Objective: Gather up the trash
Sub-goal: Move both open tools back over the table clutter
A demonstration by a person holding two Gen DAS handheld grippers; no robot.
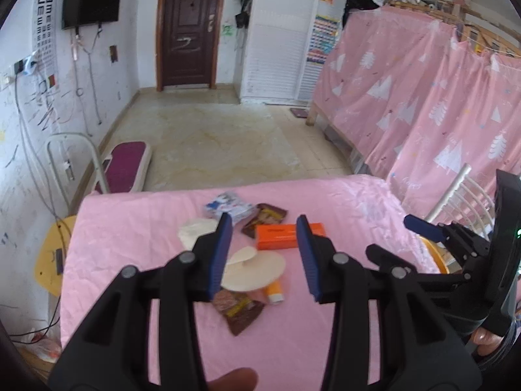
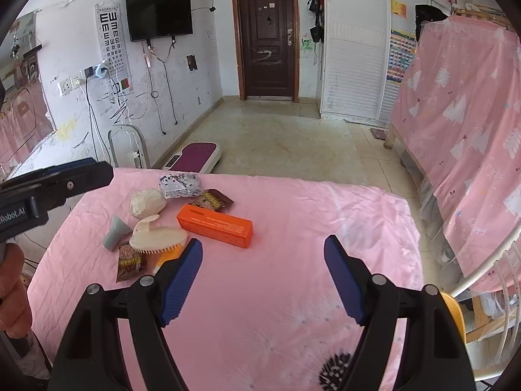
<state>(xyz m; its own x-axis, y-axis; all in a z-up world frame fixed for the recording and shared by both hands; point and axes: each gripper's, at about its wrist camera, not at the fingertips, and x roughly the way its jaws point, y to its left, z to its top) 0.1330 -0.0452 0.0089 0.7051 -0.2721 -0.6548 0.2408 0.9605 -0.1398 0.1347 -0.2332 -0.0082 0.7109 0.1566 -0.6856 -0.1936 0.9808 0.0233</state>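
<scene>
A pile of litter lies on the pink-covered table [image 1: 130, 244]: an orange box [image 1: 289, 236] [image 2: 215, 224], a crumpled white-blue wrapper [image 1: 228, 207] [image 2: 180, 185], a white paper ball [image 1: 195, 231] [image 2: 146, 203], and brown snack wrappers [image 1: 241, 309] [image 2: 130, 260]. A cream scalp brush [image 1: 254, 268] [image 2: 156, 236] and an orange tube [image 1: 273, 291] lie among them. My left gripper [image 1: 263, 218] hovers open over the pile with nothing between its fingers. My right gripper [image 2: 263, 241] stands open above bare cloth, to the right of the pile.
A black hairbrush [image 2: 332, 371] lies near the table's front edge. Pink curtains [image 1: 423, 97] hang on the right, with a white chair back [image 2: 488, 270] beside the table. A yellow stool [image 1: 52, 254] stands left, and a purple scale [image 2: 195, 156] lies on the floor beyond.
</scene>
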